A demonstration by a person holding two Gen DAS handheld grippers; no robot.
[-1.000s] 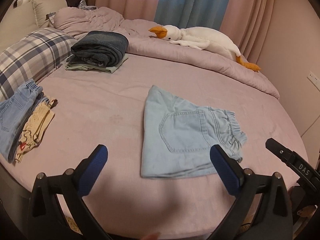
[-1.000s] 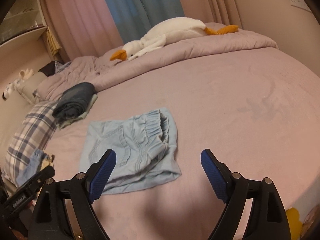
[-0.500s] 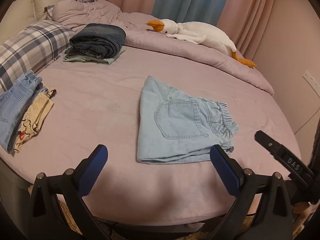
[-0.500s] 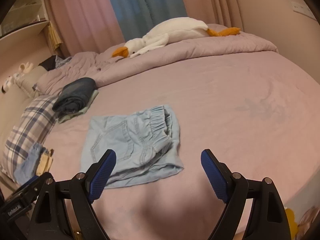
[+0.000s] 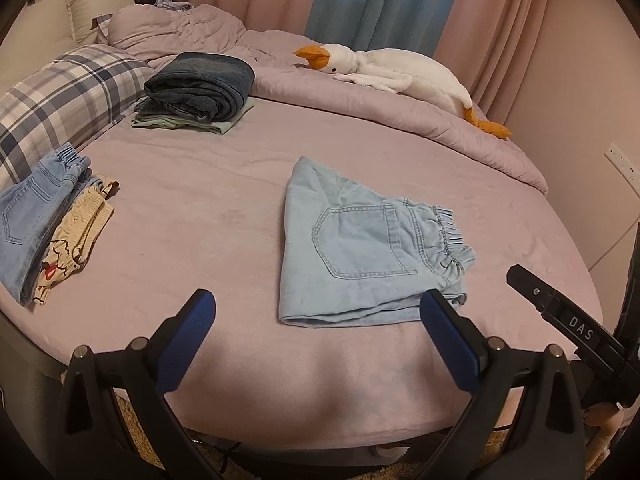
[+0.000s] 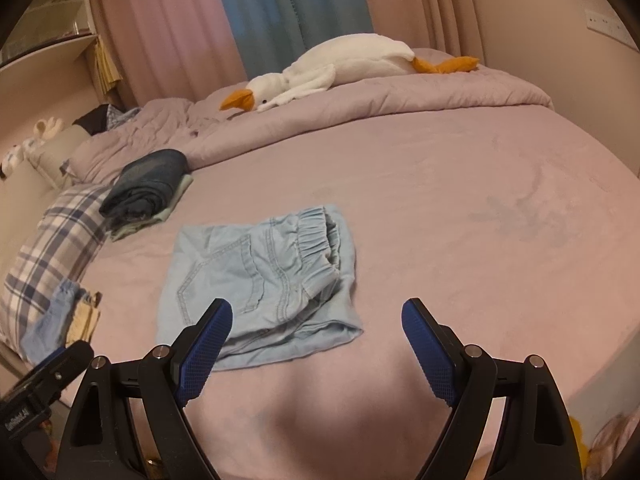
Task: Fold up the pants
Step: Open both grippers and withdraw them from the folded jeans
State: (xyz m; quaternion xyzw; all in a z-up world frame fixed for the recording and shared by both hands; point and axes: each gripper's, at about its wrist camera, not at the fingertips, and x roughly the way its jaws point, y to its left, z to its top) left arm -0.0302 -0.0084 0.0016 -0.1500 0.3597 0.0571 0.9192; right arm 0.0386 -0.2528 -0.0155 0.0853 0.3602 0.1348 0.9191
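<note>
pants [image 5: 360, 256] sit farther from both cameras | left view only: jeans pile [image 5: 36, 216] | both grippers' fingers [image 6: 208, 340] wide apart, empty

Pants [image 5: 360, 256] on bed [image 5: 208, 208], before goose [image 5: 384, 70]

Round pink bed [image 5: 208, 208], pink and blue curtains [image 5: 360, 0], wall socket [image 5: 622, 164], dim warm light
</note>
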